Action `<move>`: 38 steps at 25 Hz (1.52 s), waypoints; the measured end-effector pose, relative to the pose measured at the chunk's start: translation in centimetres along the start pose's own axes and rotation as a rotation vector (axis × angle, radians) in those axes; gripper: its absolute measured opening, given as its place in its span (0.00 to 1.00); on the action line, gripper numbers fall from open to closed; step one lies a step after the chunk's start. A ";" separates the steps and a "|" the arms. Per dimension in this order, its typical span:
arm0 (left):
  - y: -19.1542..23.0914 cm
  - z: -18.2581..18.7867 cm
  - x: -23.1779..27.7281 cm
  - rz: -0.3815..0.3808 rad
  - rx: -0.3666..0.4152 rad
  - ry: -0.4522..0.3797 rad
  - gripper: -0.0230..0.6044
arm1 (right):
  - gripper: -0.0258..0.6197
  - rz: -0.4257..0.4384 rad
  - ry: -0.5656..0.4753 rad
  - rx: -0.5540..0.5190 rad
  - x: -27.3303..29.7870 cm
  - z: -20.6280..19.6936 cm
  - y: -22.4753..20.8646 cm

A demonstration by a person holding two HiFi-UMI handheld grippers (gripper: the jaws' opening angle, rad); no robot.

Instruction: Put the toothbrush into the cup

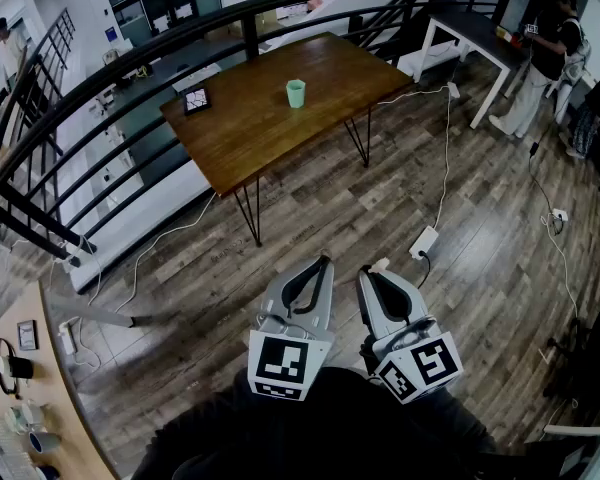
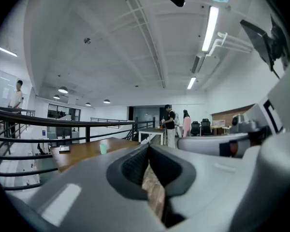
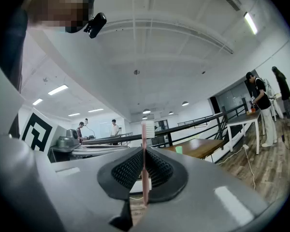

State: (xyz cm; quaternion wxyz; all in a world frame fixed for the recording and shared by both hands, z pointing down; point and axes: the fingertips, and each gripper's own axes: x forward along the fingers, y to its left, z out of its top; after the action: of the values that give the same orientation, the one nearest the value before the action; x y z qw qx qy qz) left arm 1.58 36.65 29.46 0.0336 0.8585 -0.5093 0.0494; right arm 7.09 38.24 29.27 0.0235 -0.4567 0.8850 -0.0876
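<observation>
A mint-green cup point(image 1: 295, 93) stands on a brown wooden table point(image 1: 250, 133) far ahead; it also shows small as the cup point(image 2: 103, 148) and the cup point(image 3: 178, 150). Both grippers are held close to my body, well short of the table. My right gripper point(image 1: 365, 271) is shut on a pink toothbrush point(image 3: 144, 168), which stands upright between the pads with its white bristle head point(image 3: 147, 129) on top. In the head view the toothbrush point(image 1: 380, 265) pokes out at the jaw tips. My left gripper point(image 1: 323, 261) is shut with nothing in it; its jaws point(image 2: 147, 151) meet at the tips.
A black metal railing point(image 1: 130, 63) curves behind the table. A small black-framed card point(image 1: 196, 99) lies on the table's left end. A power strip point(image 1: 423, 240) and white cables lie on the wooden floor. A person point(image 1: 545, 53) stands by a white table point(image 1: 470, 33) at the right.
</observation>
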 end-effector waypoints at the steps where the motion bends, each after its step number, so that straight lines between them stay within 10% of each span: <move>1: 0.3 -0.2 0.2 -0.005 -0.009 0.008 0.05 | 0.06 -0.002 0.006 0.007 0.3 -0.3 0.0; 19: 4.3 -2.7 7.7 0.010 -0.034 0.110 0.05 | 0.06 -0.006 0.026 0.068 7.3 -0.9 -5.6; 38: 5.4 1.6 24.4 0.050 0.043 0.100 0.05 | 0.06 0.026 -0.035 0.078 16.0 4.2 -20.5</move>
State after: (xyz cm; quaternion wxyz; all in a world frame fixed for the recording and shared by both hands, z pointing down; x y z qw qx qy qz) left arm 8.49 12.66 30.79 0.0391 0.8425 -0.5271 0.1041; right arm 14.79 13.02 29.38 0.0580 -0.4455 0.8862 -0.1136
